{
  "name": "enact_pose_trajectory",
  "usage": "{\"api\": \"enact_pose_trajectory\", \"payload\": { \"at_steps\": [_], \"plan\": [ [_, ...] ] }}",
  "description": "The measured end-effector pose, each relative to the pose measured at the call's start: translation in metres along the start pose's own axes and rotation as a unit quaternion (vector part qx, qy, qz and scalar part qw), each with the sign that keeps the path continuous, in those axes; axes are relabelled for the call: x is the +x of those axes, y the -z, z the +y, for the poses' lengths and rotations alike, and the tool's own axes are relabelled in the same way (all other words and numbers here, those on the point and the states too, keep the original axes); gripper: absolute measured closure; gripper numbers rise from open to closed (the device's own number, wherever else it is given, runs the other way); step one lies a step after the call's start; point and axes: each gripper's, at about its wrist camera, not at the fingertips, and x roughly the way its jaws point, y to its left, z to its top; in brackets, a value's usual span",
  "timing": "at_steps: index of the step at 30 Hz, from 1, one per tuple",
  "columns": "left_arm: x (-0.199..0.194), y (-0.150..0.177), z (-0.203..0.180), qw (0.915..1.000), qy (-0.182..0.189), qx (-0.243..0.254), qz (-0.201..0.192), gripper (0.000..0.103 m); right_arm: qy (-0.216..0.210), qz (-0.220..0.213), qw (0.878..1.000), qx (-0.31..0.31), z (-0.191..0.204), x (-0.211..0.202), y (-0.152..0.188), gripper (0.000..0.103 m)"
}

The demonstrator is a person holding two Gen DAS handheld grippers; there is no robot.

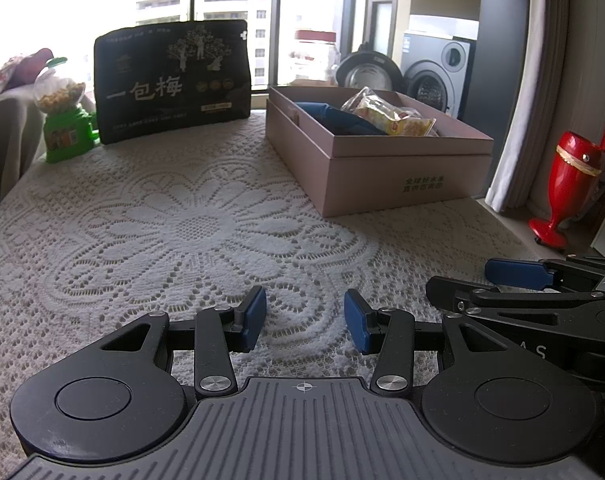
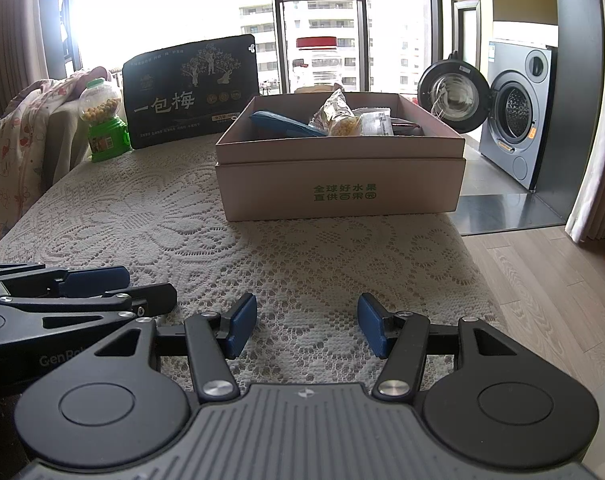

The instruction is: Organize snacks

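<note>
Your left gripper [image 1: 304, 324] and your right gripper [image 2: 307, 326] sit low over the counter [image 1: 190, 232], side by side and close together. The jaws of both are partly open and hold nothing; only the lace cloth shows between them. Most of the snacks already lie in the pink box [image 2: 342, 188], which stands ahead of your right jaws, almost straight on, and ahead and to the right of your left jaws. Inside it you can see a blue packet [image 2: 286, 124] and a clear bag of yellow snacks [image 2: 342, 120]. Still outside the box is the big black snack bag [image 1: 172, 80], standing up at the far edge, ahead and a bit left of your left jaws. Its long side runs left to right, across your view. It looks like the next thing to put away, and your left hand is nearer to it. A green candy machine [image 1: 64, 120] stands just beside its left edge, so it could get knocked. The cloth between your jaws and the bag is bare.
</note>
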Motion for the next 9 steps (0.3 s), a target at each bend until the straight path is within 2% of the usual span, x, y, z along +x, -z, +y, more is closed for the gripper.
{"api": "enact_pose_trajectory", "payload": {
  "at_steps": [9],
  "plan": [
    [-0.0001, -0.0002, 0.0, 1.0, 0.0, -0.001, 0.0, 0.054, 0.0, 0.0, 1.0, 0.0, 0.0002, 0.0003, 0.0002, 0.046]
  ]
}}
